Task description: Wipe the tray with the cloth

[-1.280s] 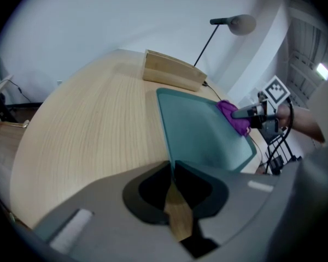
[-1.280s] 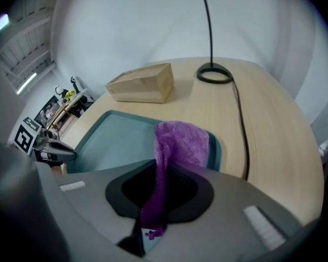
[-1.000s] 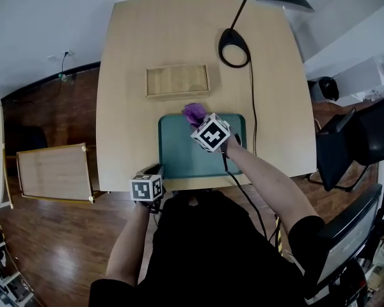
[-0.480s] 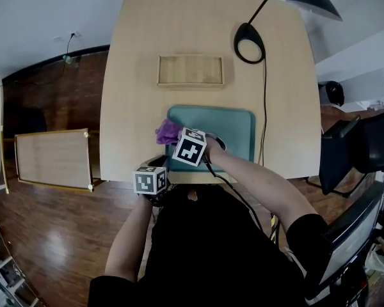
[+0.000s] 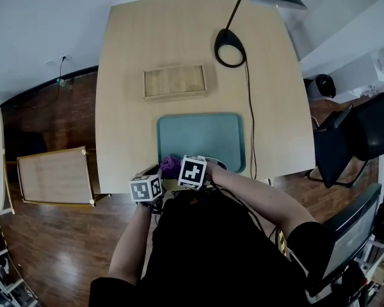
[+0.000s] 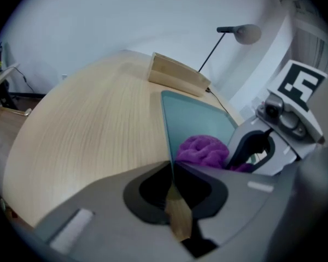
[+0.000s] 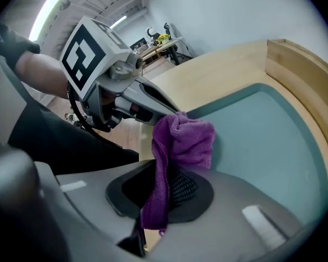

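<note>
A teal tray (image 5: 205,139) lies on the light wooden table (image 5: 128,75), near its front edge. My left gripper (image 5: 155,173) is at the tray's near left corner; in the left gripper view its jaws (image 6: 172,182) are shut on the tray's thin rim (image 6: 168,130). The purple cloth (image 5: 171,165) rests bunched on the tray's near left part. My right gripper (image 5: 177,169) is shut on it, and the cloth (image 7: 177,146) hangs out between the jaws (image 7: 164,192) over the tray (image 7: 262,135). The two grippers stand close together.
A shallow wooden box (image 5: 175,80) sits beyond the tray. A black lamp base (image 5: 230,47) stands at the back right, and its cable (image 5: 250,114) runs along the tray's right side. A black chair (image 5: 355,139) is right of the table, a wooden panel (image 5: 54,174) left of it.
My right gripper has dragged the cloth from the tray's far edge across to its near left corner, next to the left gripper. The left gripper has stayed on the tray's rim.
</note>
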{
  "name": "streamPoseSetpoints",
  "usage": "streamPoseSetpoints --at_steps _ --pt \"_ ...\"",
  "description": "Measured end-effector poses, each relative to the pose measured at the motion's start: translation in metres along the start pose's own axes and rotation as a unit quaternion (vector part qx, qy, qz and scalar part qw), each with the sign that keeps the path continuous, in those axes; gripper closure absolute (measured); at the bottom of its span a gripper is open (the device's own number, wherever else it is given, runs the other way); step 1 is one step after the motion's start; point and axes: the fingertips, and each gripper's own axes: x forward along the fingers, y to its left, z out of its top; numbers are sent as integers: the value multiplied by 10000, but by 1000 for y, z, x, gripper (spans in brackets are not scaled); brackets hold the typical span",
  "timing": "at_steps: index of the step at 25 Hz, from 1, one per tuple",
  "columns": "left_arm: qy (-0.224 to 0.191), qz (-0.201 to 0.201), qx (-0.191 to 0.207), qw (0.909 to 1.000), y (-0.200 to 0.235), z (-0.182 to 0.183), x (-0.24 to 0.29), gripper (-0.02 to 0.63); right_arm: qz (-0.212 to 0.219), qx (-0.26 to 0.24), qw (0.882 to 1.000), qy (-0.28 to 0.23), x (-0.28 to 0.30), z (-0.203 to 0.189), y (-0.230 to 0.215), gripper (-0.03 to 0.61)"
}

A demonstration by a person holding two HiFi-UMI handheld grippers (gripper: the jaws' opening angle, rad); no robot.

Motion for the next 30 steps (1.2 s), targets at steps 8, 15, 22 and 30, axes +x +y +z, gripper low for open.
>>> streamPoseSetpoints --at_steps 8,15,22,30 --pt "41 -29 57 10000 -3 -1 0 569 -933 -690 9926 -352 -30 17 -23 531" --pt "46 -71 44 10000 -4 0 -1 568 -2000 -294 9786 -389 -80 17 -134 531" --pt "58 -125 18 9999 -2 4 0 568 -2291 -560 9716 -212 -95 35 -179 531" --pt "90 -95 -23 9999 -1 2 -1 568 -2070 -482 9768 -250 -78 32 -142 531"
